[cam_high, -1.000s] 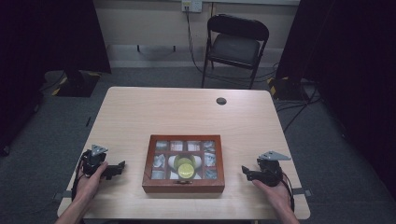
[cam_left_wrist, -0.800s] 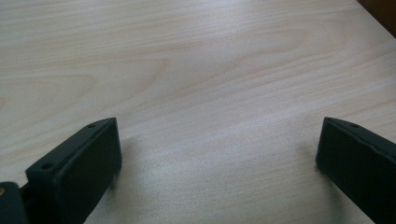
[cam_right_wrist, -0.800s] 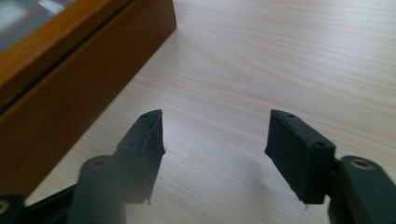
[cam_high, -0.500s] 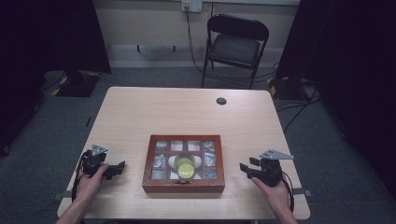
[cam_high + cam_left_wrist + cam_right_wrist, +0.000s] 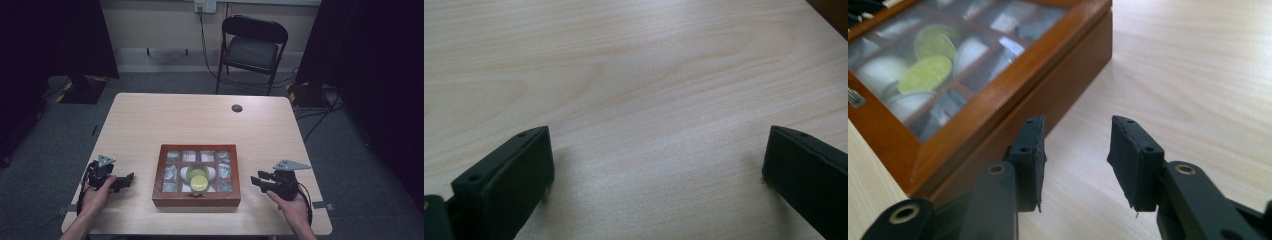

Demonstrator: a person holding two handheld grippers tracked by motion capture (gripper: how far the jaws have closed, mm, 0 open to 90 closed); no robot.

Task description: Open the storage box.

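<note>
A brown wooden box (image 5: 196, 200) with a glass lid over several small compartments lies at the front middle of the table. A white, cup-like thing with a yellow-green round top (image 5: 198, 180) shows at the lid's centre; I cannot tell whether it is on or under the glass. My left gripper (image 5: 127, 179) rests left of the box, open wide over bare wood (image 5: 656, 150). My right gripper (image 5: 257, 180) hovers just right of the box (image 5: 1048, 95). Its jaws (image 5: 1075, 145) have just been closing and stand open at a narrow gap, with nothing between them.
The light wooden table (image 5: 200, 120) carries a small dark round disc (image 5: 237, 108) near its far edge. A black folding chair (image 5: 254, 45) stands behind the table, with cables on the grey floor around it.
The right gripper's jaws have drawn closer together, and that hand has lifted slightly beside the box. The left hand and the box have kept still.
</note>
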